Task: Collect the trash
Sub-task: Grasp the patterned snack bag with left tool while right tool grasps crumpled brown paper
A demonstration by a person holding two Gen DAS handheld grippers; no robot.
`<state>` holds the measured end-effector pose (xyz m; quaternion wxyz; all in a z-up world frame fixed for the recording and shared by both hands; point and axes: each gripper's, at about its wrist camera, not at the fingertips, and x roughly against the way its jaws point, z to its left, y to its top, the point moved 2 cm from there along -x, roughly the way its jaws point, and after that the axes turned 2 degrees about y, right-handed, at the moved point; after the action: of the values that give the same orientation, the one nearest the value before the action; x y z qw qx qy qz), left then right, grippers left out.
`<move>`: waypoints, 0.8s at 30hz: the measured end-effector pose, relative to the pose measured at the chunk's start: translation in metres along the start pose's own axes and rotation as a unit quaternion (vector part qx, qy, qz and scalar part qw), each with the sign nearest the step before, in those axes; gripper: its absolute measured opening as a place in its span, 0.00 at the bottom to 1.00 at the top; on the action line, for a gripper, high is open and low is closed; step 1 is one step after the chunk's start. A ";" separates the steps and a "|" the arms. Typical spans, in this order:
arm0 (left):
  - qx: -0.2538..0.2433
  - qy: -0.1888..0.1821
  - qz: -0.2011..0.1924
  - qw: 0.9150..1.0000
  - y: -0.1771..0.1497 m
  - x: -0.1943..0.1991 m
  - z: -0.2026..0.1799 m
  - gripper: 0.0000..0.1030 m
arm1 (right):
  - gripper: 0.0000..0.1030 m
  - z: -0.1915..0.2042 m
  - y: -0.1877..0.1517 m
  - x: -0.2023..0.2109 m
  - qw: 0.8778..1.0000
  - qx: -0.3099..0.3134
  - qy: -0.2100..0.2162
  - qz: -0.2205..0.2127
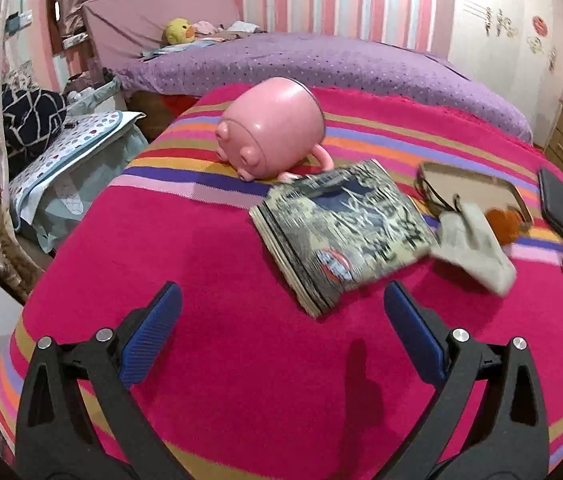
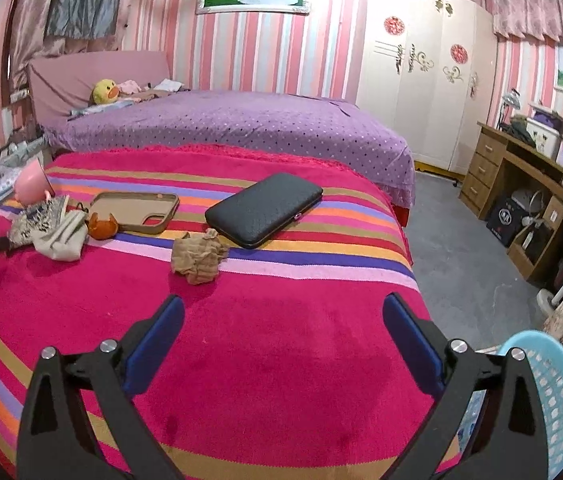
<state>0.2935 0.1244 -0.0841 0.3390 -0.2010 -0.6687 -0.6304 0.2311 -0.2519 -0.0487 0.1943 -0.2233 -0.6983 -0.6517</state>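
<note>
Left gripper (image 1: 281, 308) hangs over the near part of the striped blanket (image 1: 221, 360), fingers (image 1: 153, 328) spread wide with nothing between them. Right gripper (image 2: 283, 316) likewise sits above the blanket's near edge, fingers (image 2: 413, 340) parted and empty. Trash items noted: a crumpled brown paper wad (image 2: 197, 256) lies on the blanket just beyond the right gripper, near the front edge of a black case (image 2: 263, 209); whether the two touch cannot be told. An orange peel piece (image 2: 101, 227) rests against the near rim of a tan phone case (image 2: 133, 212), left of the paper wad. A grey-white cloth item (image 1: 473, 248) lies beside the peel, its edge overlapping the right corner of a printed book (image 1: 341, 236); in the left wrist view it is motion-blurred. A pink pig-shaped cup (image 1: 273, 128) lies tipped on its side at the far left of the blanket, touching the far end of the book. A light blue perforated basket (image 2: 549, 404) stands off the bed at near right, behind the right gripper's right finger. A purple dotted bedspread (image 2: 241, 124) covers the far bed, with a yellow duck plush (image 2: 104, 92) at its head
</note>
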 end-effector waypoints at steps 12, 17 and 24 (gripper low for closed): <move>0.007 -0.019 0.032 0.999 0.011 -0.028 -0.013 0.84 | 0.95 0.014 -0.001 -0.025 0.999 0.003 0.022 0.028; -0.009 -0.038 0.026 0.999 0.010 -0.023 -0.020 0.50 | 0.95 0.015 0.008 -0.033 0.998 -0.017 0.045 0.038; 0.009 -0.060 0.010 0.998 0.010 -0.008 -0.004 0.18 | 0.95 0.034 0.012 -0.053 0.997 -0.004 0.058 0.048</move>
<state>0.3072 0.1229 -0.0828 0.3061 -0.2417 -0.6917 -0.6078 0.2821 -0.2206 -0.0708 0.2651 -0.2193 -0.6715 -0.6563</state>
